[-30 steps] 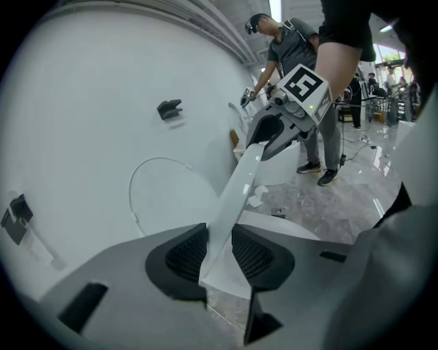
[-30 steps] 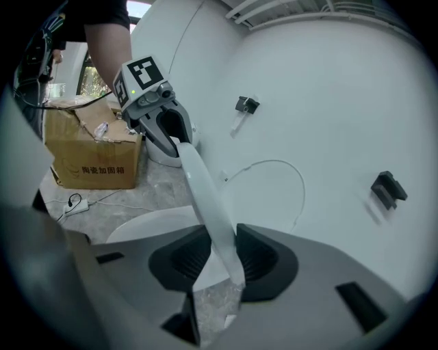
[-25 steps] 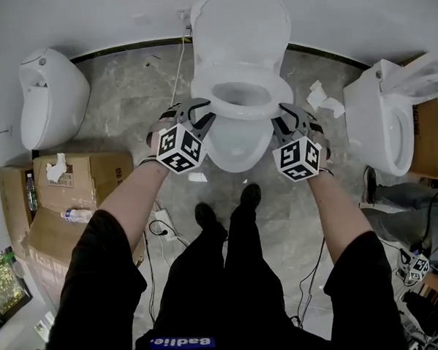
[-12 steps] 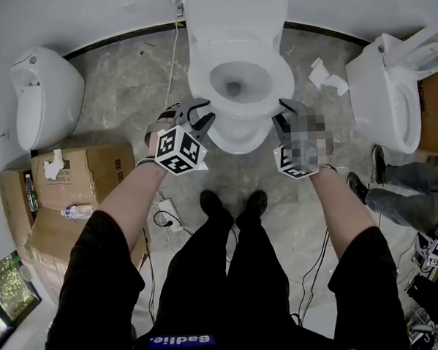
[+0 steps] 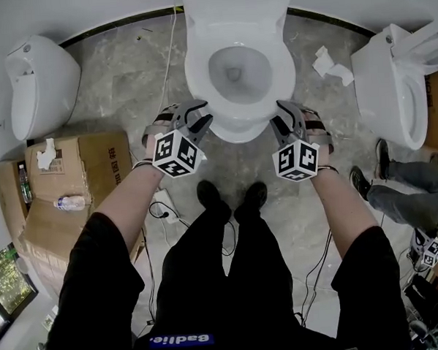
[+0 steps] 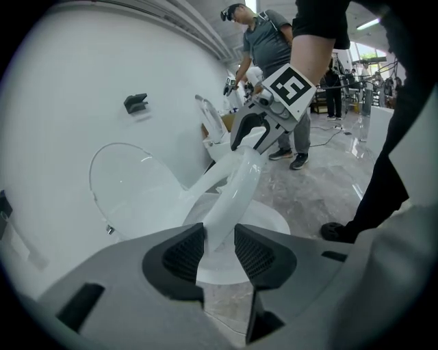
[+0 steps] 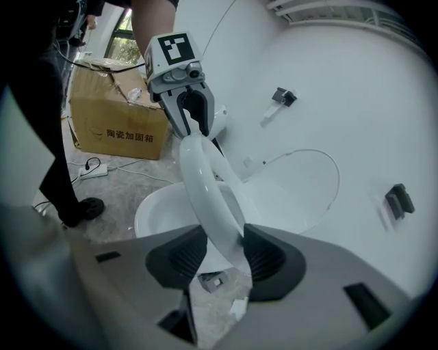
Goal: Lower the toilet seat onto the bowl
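Lower centre of the head view: left gripper (image 5: 200, 117) and right gripper (image 5: 283, 116) each pinch one front side of the white toilet seat (image 5: 240, 125), apparently to lower it evenly; both jaws have just been widening; the seat sits just above the bowl (image 7: 159, 205); the lid (image 6: 133, 181) stands beyond.
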